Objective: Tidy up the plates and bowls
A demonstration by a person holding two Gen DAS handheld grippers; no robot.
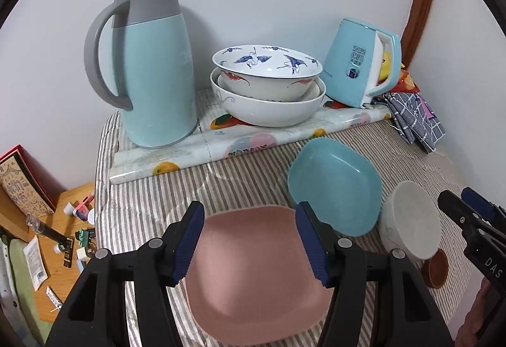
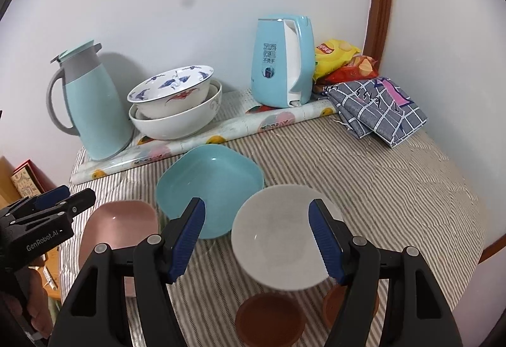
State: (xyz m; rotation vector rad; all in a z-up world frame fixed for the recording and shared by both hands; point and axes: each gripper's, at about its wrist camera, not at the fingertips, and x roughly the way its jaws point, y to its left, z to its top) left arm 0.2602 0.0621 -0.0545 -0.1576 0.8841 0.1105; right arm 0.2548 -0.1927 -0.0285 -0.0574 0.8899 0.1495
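Evidently both claws are hanging above the striped tablecloth (image 2: 363, 163), each lined up with a dish of its own. The left gripper (image 1: 249, 242) has its blue pads spread to either side of the pink dish (image 1: 253, 277), which lies on the cloth below; the pads stand clear of its rim, so it is released and grasping nothing. The right gripper (image 2: 256, 242) is likewise released, its pads apart over the white bowl (image 2: 281, 239), and that bowl looks to be sitting on the cloth rather than being carried, though the steep angle makes this hard to be sure of. Just beside and behind both lies the blue dish (image 2: 210, 189), slightly tilted, tucked between the pink one and the white bowl. Two small brown saucers (image 2: 268, 318) sit at the near edge, under the white bowl. Against the wall, on a raised board, three patterned bowls (image 1: 267, 88) are already nested in a stack between the tall blue flask (image 1: 151, 62) and the electric kettle (image 1: 363, 62). I'd judge that stack shows the intended order, with like nested in like and kept back out of the way, and the loose dishes in front remain to be gathered the same way.
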